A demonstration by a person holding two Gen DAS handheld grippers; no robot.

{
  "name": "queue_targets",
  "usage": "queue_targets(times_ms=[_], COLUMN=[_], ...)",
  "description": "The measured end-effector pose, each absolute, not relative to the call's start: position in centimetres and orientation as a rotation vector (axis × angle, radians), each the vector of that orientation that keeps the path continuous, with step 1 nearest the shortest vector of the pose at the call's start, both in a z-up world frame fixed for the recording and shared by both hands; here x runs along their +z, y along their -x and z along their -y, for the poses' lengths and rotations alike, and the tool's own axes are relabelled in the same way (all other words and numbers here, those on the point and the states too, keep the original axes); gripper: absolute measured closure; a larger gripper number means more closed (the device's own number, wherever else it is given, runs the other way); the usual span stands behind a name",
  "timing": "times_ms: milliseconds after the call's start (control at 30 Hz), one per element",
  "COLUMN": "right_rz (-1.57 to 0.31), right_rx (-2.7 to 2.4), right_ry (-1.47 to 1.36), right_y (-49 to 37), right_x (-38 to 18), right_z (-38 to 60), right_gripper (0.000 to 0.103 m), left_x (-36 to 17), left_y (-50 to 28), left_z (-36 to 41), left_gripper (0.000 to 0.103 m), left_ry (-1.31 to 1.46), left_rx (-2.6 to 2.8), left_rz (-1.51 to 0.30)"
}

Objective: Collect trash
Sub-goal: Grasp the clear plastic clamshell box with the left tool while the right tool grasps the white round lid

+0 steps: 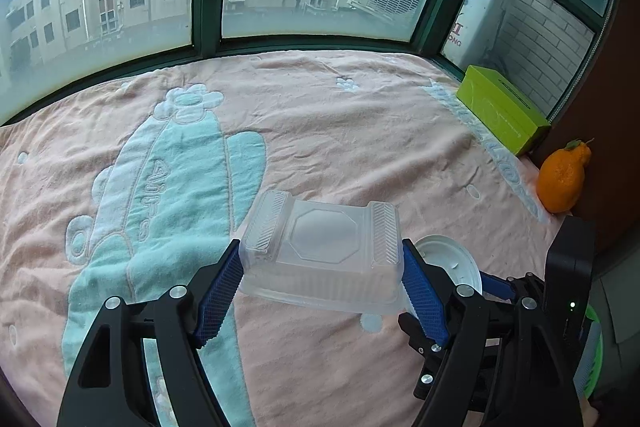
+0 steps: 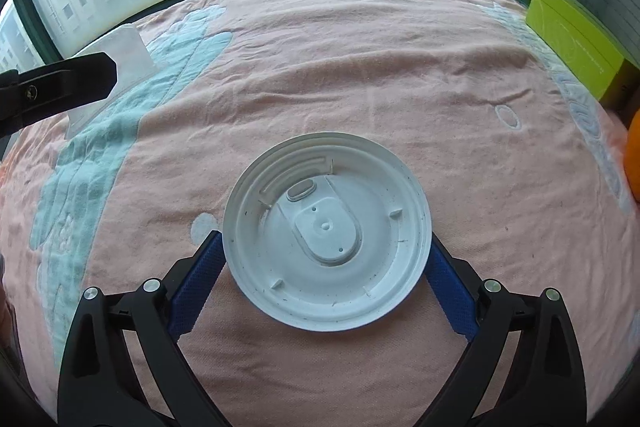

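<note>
two pieces of trash, one in each gripper

two views, left wrist first. the left gripper (image 1: 322,277) sits low in the frame with its blue pads pressed against the short ends of a clear plastic container (image 1: 322,247), which is upside down, bottom centre. the jaws are about as wide as the tub and closed onto it. whether it is lifted off the pink towel (image 1: 340,131) or resting on it, i cannot tell. it looks light, thin and springy, likely to buckle or pop free if squeezed hard, so the ribbed ends are the sensible place to hold. at lower right the white lid (image 1: 448,259) peeks out behind the tub. a green box (image 1: 502,113) and an orange fruit (image 1: 562,179) sit at the right edge, well apart. a green thing at far lower right is too cut off to name.

in the right wrist view, the right gripper (image 2: 326,267) spreads wide around the white lid, centre frame, blue pads at its left and right rim and seemingly gripping it. the lid looks light, fairly stiff and smooth, so a grip across the rim suits it, though it may slip. the left gripper's finger and the tub show at upper left. nothing blocks either hand.
</note>
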State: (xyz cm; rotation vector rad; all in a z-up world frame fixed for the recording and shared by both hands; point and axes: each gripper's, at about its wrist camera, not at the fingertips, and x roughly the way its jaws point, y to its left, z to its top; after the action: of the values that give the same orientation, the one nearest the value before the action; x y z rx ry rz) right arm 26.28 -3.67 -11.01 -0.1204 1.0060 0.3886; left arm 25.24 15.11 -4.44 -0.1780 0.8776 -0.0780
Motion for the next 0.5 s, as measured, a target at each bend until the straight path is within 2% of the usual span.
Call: queue_targets(times_ms=[500], right_rz=[-0.952], right_rx=[0.384], right_ry=[0.038], right_y=[-21.4], right_x=[-7.7], right_z=[8.3], right_gripper=[0.011], left_x=[-4.3], left_y=[-22.6], left_z=[-12.6], left_gripper=[0.029], left_ry=[0.159], left_rx=[-0.115], left_rz=[-0.881])
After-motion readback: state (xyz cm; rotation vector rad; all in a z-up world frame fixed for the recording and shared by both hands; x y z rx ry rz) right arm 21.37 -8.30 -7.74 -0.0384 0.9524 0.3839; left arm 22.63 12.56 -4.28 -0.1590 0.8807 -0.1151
